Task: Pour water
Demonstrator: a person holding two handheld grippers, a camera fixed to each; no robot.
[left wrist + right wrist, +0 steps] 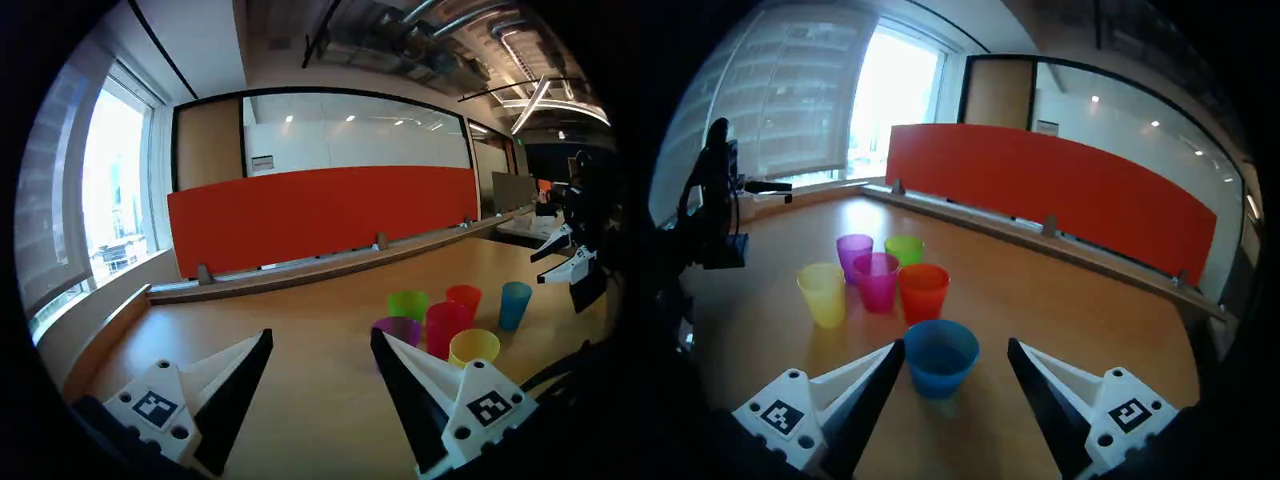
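1. Six plastic cups stand on a pale wooden table point(1088, 320). The blue cup point(942, 356) is apart from the rest and nearest the right gripper point(956, 342).
2. The other five form a tight cluster just behind it: a red cup point(923, 291), a pink cup point(877, 280), a yellow cup point(822, 294), a purple cup point(854, 254) and a green cup point(905, 250).
3. The right gripper's fingers are spread wide, one on each side of the blue cup. The cup sits low between the tips, and I cannot tell whether the left tip touches its rim. Whether the cup holds water cannot be made out.
4. The left gripper point(320, 332) is also spread wide and holds nothing. Bare tabletop lies between its fingers, and the cups stand off to its right.
5. Each gripper finger carries a square black-and-white marker point(154, 406), a coded pattern and not writing.
6. A small white sign point(262, 163) hangs on the far wall; its text is too small to read.
7. A long red panel point(320, 212) stands along the table's far edge, held by small brackets.
8. Behind it is a glass partition beside a wooden door panel point(208, 144).
9. A large bright window point(116, 192) fills one side of the room, and bare pipes point(432, 32) and strip lights point(532, 100) run across the ceiling.
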